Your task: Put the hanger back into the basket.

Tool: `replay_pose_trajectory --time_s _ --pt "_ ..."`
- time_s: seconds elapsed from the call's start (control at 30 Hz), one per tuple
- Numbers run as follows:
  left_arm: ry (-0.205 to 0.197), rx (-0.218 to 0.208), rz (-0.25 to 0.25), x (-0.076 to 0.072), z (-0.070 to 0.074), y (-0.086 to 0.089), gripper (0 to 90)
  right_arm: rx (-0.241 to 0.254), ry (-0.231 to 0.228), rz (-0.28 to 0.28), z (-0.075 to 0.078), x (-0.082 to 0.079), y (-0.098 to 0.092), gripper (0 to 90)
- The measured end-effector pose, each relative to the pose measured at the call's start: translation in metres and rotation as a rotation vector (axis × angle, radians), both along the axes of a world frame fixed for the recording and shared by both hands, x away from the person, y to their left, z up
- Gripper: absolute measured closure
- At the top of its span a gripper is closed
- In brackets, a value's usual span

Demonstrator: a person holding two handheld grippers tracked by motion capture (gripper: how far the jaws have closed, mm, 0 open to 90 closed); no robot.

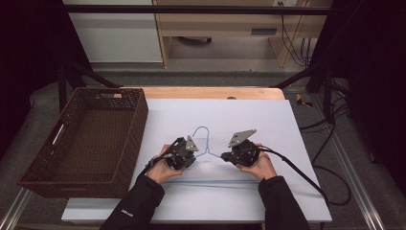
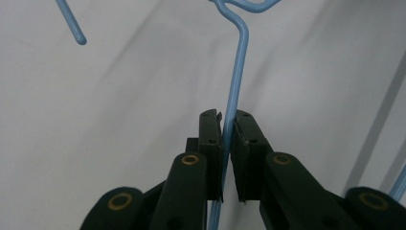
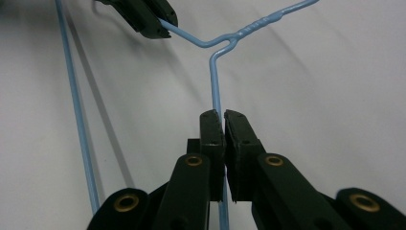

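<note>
At center of the high view, the blue wire hanger (image 1: 205, 153) lay on the white tabletop (image 1: 268, 120), w/ left gripper (image 1: 187, 154) and right gripper (image 1: 229, 155) each pinching a sloping shoulder wire beside the neck
</note>
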State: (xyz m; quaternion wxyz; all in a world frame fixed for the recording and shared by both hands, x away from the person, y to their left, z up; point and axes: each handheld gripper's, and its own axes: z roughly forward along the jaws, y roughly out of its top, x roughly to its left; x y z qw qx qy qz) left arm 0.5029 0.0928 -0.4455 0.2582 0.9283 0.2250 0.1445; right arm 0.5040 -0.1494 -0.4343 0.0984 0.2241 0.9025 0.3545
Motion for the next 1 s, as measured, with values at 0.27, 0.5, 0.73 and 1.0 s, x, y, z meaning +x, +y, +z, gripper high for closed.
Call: replay_pose_trajectory --time_s 0.27,0.5,0.73,1.0 --pt "-0.022 0.032 -0.034 -0.01 0.005 -0.004 86.5 -0.009 0.001 -0.01 0.0 0.001 -0.001 86.5" --pt "-0.019 0.014 -0.032 -0.017 0.01 -0.003 87.0 0.003 0.006 -0.016 0.001 0.0 -0.003 86.6" --pt "-0.019 -0.03 -0.029 -0.026 0.02 -0.001 87.1 0.086 -0.025 -0.043 0.015 -0.005 -0.013 80.8" --pt "-0.053 -0.086 0.013 -0.039 0.037 0.006 87.2 0.185 -0.103 -0.168 0.037 -0.014 -0.036 56.1"
